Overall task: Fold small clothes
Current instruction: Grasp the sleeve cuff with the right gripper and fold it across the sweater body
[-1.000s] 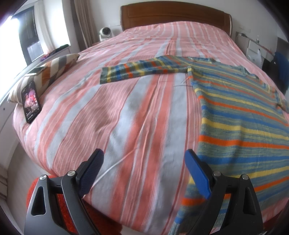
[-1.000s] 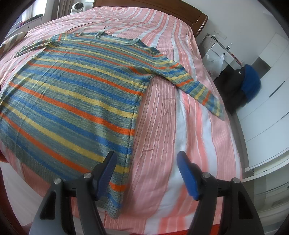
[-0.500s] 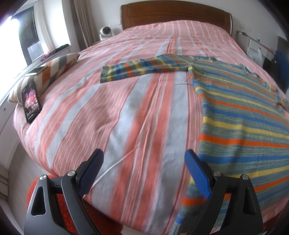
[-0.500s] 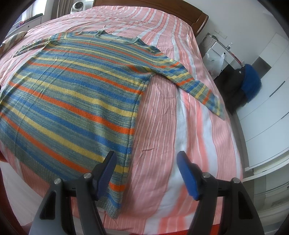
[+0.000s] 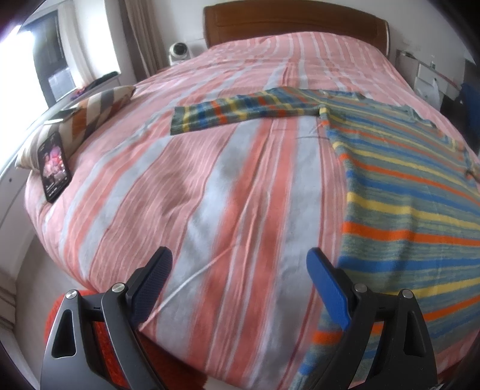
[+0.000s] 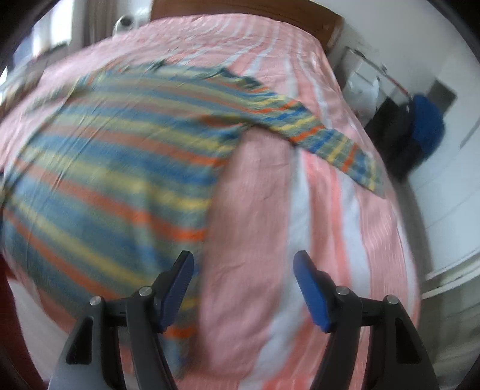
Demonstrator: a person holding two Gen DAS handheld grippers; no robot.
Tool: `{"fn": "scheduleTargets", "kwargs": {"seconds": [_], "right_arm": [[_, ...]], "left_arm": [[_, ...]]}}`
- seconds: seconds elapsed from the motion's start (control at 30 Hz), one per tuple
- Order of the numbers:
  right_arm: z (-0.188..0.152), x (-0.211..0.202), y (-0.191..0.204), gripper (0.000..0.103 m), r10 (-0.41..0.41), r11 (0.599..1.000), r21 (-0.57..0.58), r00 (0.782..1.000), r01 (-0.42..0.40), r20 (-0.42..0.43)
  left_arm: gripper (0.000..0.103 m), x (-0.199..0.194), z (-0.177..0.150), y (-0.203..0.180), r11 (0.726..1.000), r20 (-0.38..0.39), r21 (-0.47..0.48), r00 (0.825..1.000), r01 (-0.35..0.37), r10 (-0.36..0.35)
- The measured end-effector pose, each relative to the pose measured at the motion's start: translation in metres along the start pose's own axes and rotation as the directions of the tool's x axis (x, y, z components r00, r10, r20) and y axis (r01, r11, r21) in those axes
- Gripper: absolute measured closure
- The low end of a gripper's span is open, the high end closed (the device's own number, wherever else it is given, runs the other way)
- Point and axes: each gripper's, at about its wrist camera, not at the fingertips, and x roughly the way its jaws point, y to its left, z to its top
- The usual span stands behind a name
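A striped sweater [image 5: 405, 192] in blue, yellow, orange and grey-green lies flat on the bed, one sleeve [image 5: 240, 112] stretched out to the left. My left gripper [image 5: 240, 264] is open and empty above the bedspread, left of the sweater's hem. In the right wrist view the sweater [image 6: 114, 168] fills the left half, its other sleeve [image 6: 330, 141] reaching right. My right gripper [image 6: 243, 267] is open and empty over the sweater's lower right side edge. That view is blurred.
The bed has a pink, white and grey striped cover [image 5: 210, 195] and a wooden headboard [image 5: 294, 21]. A phone [image 5: 54, 168] leans on a striped pillow [image 5: 87, 120] at the left edge. Dark and blue bags [image 6: 420, 132] stand right of the bed.
Both grippers have moved forward over the bed. The right one has tilted and moved fast, blurring its view. The sweater lies as before.
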Motion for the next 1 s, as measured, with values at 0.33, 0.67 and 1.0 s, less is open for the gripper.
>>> {"fn": "scheduleTargets", "kwargs": {"seconds": [0.33, 0.67, 1.0], "right_arm": [[0.035, 0.084, -0.246, 0.041, 0.218, 0.645, 0.704, 0.954, -0.298, 0.204], [0.037, 0.141, -0.272, 0.05, 0.321, 0.465, 0.817, 0.925, -0.341, 0.203], [0.052, 0.149, -0.263, 0.1, 0.32, 0.529, 0.767, 0.922, -0.364, 0.217]], "left_arm": [[0.011, 0.009, 0.0, 0.005, 0.999, -0.022, -0.032, 0.999, -0.032, 0.031], [0.008, 0.018, 0.0, 0.002, 0.998, -0.042, -0.029, 0.998, -0.057, 0.056], [0.006, 0.018, -0.001, 0.001, 0.997, -0.04, -0.027, 0.997, -0.068, 0.067]]}}
